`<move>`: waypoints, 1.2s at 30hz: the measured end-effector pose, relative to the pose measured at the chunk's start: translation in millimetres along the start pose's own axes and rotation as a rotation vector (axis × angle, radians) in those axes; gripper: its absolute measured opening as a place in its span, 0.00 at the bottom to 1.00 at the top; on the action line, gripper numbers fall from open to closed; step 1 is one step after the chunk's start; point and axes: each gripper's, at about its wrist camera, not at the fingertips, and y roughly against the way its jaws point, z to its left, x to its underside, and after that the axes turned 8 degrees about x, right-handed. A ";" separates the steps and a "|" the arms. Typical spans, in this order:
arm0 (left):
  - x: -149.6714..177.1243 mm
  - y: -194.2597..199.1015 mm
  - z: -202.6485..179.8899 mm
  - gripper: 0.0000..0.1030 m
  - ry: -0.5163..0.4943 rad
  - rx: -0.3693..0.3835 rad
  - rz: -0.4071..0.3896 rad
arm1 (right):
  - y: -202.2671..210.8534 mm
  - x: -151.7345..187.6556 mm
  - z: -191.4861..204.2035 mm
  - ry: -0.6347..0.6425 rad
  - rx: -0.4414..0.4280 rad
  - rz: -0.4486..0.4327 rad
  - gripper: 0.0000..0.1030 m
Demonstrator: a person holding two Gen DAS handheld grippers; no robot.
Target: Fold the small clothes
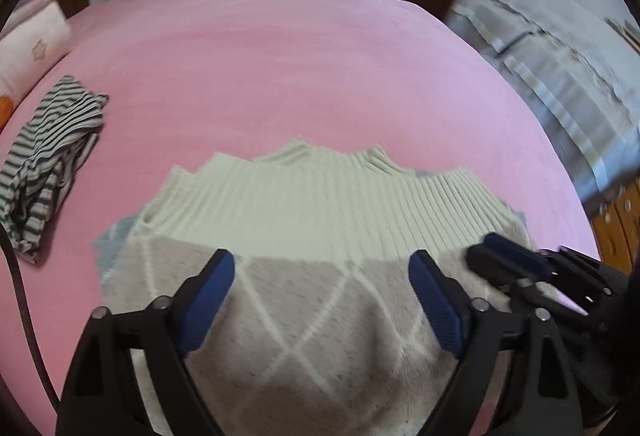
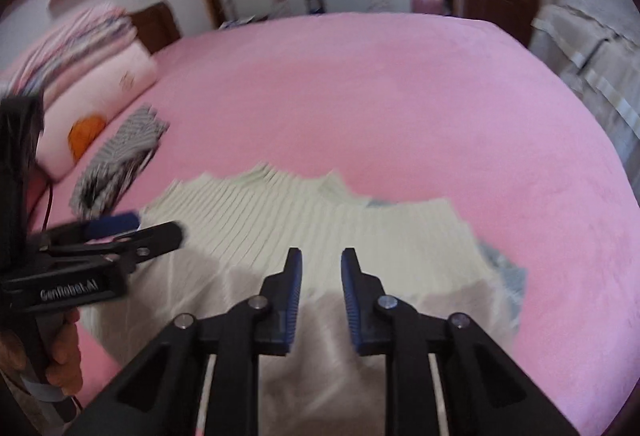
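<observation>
While the cream ribbed knit sweater (image 1: pixel 320 203) lies half-folded, we hover our left gripper (image 1: pixel 320 300) wide apart and right gripper (image 2: pixel 320 296) narrowly apart, apparently empty; next, grip an edge.

Pink bed sheet (image 1: pixel 280 75) lies bare beyond the cream knit sweater's (image 1: pixel 304 195) ribbed hem, out to the far edge: open passage there. To my left, the crumpled striped garment (image 1: pixel 48 159) sits on the sheet, apart from the sweater, with a strip of sheet between them. Pillows (image 2: pixel 100 75) crowd the far left. My left gripper (image 1: pixel 322 300), jaws wide, and right gripper (image 2: pixel 320 300), jaws partly apart, hover side by side over the sweater; the right one's tip blocks my left one's right flank.
</observation>
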 end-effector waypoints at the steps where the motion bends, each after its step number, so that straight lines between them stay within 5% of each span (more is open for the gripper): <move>1: 5.2 -3.0 -3.6 0.86 -0.016 -0.027 0.005 | -3.8 6.0 7.0 0.018 0.014 0.009 0.11; 6: 18.4 -38.0 18.4 0.86 -0.020 -0.093 0.093 | -40.9 26.5 1.7 -0.005 0.030 0.121 0.09; 15: 30.5 -25.5 65.0 0.87 -0.042 -0.134 0.064 | -35.3 43.6 -57.3 -0.030 0.232 0.082 0.01; 20: 37.3 -12.3 92.2 0.86 -0.016 -0.158 0.054 | -16.4 52.3 -90.3 -0.104 0.208 0.065 0.00; 23: 43.5 -7.3 97.1 0.86 -0.033 -0.163 0.053 | -9.8 58.7 -97.1 -0.099 0.335 0.057 0.00; 30: 44.8 16.6 90.5 0.86 0.007 -0.151 0.046 | 15.6 61.3 -115.6 -0.205 0.233 0.070 0.02; 36: 50.2 72.4 83.1 0.86 0.101 -0.104 -0.047 | 55.3 50.4 -77.1 -0.171 0.206 0.000 0.03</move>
